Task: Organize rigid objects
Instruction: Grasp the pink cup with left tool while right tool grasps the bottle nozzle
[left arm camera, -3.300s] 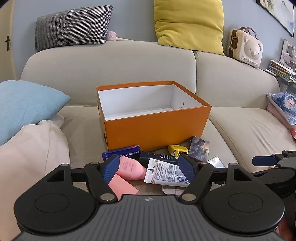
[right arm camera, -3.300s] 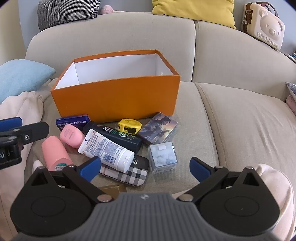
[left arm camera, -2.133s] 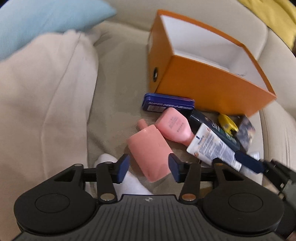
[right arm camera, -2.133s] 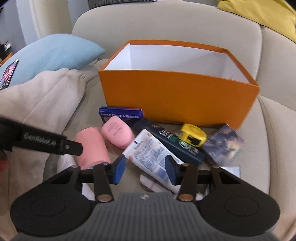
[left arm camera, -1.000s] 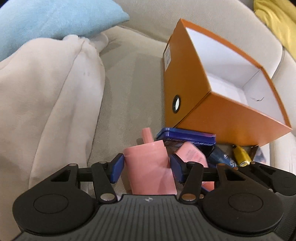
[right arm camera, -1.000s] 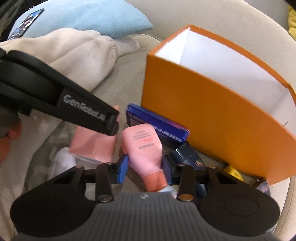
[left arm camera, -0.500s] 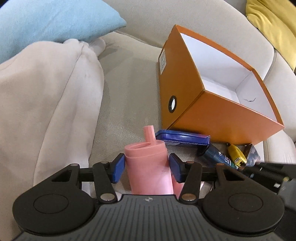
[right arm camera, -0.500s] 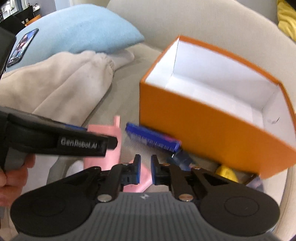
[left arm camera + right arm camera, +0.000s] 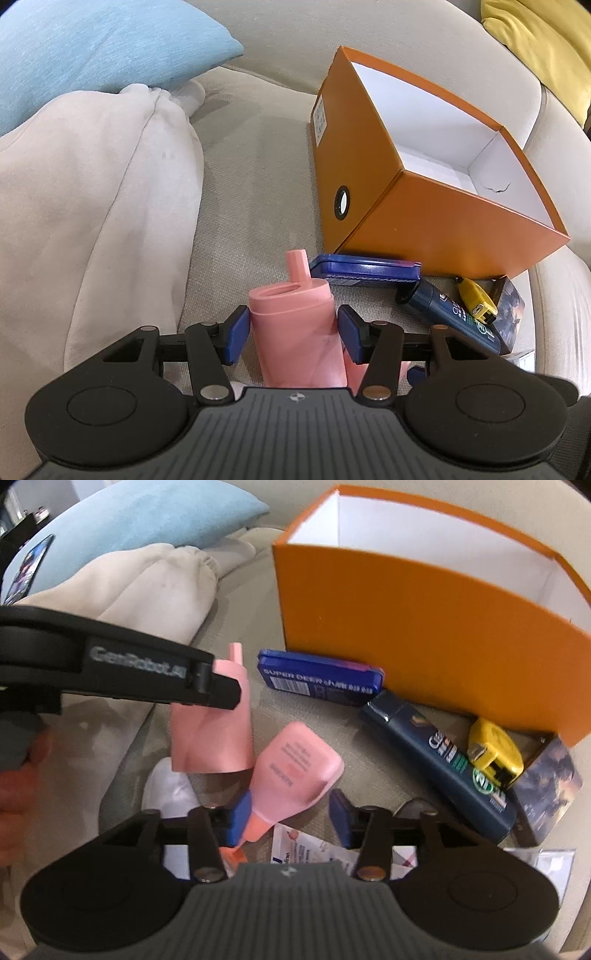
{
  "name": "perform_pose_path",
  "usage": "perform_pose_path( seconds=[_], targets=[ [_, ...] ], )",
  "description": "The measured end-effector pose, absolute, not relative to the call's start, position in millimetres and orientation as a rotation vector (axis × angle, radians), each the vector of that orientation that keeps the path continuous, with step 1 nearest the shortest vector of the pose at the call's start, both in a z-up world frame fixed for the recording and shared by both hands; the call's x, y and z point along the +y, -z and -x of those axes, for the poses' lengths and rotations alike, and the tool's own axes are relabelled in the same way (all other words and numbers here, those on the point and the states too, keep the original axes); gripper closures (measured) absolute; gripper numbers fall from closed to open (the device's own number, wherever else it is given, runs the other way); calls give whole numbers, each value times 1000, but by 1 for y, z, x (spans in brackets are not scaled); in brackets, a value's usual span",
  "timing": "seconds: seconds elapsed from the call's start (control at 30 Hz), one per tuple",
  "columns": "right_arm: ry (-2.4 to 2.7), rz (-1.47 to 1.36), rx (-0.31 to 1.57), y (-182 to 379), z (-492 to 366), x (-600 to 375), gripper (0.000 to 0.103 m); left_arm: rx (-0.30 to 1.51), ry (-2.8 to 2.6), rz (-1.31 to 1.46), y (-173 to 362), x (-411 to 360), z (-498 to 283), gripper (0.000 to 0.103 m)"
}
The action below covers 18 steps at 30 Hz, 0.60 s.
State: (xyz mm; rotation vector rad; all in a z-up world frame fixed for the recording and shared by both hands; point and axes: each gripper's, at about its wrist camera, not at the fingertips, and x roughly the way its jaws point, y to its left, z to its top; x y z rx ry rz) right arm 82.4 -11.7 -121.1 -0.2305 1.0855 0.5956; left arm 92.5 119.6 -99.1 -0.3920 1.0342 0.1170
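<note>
The stiff, matte orange box (image 9: pixel 436 221), white inside, sat open at two o'clock on the woven beige sofa (image 9: pixel 251 192). The smooth pink spouted bottle (image 9: pixel 295 332) was clamped upright by the left tool (image 9: pixel 291 332); it could slip out, being slick and tapered. The soft pink tube (image 9: pixel 295 771) lay loose between the opening pads of the right tool (image 9: pixel 286 818), and could be missed.

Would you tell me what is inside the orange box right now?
The orange box shows only bare white walls and a strip of white floor. Its near wall hides most of the floor in both views, so something low there could go unseen.
</note>
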Motion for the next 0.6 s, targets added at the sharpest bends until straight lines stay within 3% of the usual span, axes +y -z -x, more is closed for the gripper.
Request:
perform_pose_path(
  seconds=[0.2,0.37,0.6],
  targets=[
    [-578,175,1127,129,-73,-11,46,1033,-106,346,97,113,-91,44],
    [-596,200,1137,134,-66,-3,58,1037,-80,263,93,101,-79,44],
    [-587,248,1122,138,-56,8,58,1062,-56,277,87,101,-64,46]
  ],
)
